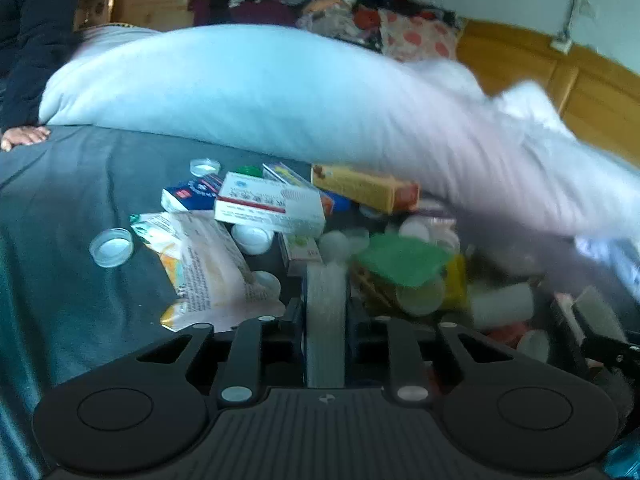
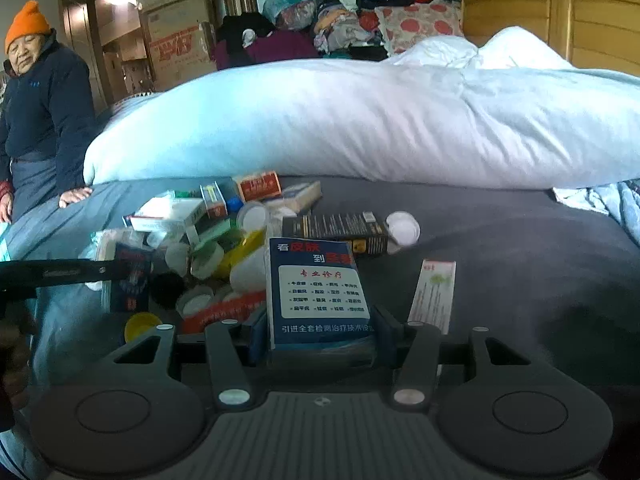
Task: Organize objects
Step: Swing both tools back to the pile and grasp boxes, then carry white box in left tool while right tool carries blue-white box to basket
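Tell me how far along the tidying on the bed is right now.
Early. Little looks sorted: only a black box, a white lid and a pink sachet lie apart from the heap. In hand: the right tongs grip a blue packet; the left tongs pinch a thin translucent white item. Left: the jumbled pile of boxes and jars on the grey sheet.

My left gripper (image 1: 325, 312) was matte black, with a ribbed centre plate, two round discs, silver pivot pins and a small white logo. My right gripper (image 2: 322, 336) matched it, with blue pads (image 2: 387, 330) on its fingers.
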`<state>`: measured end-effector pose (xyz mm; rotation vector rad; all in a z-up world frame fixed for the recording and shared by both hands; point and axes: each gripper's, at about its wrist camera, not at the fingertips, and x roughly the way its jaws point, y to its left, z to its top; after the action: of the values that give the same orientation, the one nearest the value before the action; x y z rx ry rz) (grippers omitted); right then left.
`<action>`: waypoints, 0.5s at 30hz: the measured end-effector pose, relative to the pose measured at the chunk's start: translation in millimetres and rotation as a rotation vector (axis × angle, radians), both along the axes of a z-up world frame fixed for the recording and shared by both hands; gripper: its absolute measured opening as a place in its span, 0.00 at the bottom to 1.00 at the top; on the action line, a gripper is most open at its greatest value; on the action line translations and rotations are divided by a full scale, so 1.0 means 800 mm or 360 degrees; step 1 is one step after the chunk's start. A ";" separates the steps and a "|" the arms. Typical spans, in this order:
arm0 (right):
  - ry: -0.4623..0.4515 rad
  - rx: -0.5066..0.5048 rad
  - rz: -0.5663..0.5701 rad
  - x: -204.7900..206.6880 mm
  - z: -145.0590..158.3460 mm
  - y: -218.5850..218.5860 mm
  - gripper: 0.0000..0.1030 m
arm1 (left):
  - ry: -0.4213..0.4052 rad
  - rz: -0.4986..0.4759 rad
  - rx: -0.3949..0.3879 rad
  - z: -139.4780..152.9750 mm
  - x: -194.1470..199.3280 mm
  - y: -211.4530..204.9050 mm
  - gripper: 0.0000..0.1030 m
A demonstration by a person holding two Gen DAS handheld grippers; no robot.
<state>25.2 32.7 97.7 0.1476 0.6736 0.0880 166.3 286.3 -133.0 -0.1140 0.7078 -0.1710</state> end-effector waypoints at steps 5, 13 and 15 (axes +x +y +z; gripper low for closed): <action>0.0037 -0.0002 -0.0005 0.007 -0.011 -0.002 0.53 | 0.0048 0.0021 0.0028 -0.028 0.016 -0.007 0.31; 0.0028 0.0002 -0.0020 0.010 -0.017 -0.010 0.53 | 0.0030 0.0066 0.0017 -0.045 0.022 0.002 0.31; 0.0025 0.0007 -0.0022 0.011 -0.017 -0.008 0.53 | 0.0022 0.0072 0.0020 -0.044 0.023 0.000 0.30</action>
<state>33.7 26.3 84.3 0.1573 0.6880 0.0754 184.5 286.7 -167.9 -0.1194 0.7196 -0.1223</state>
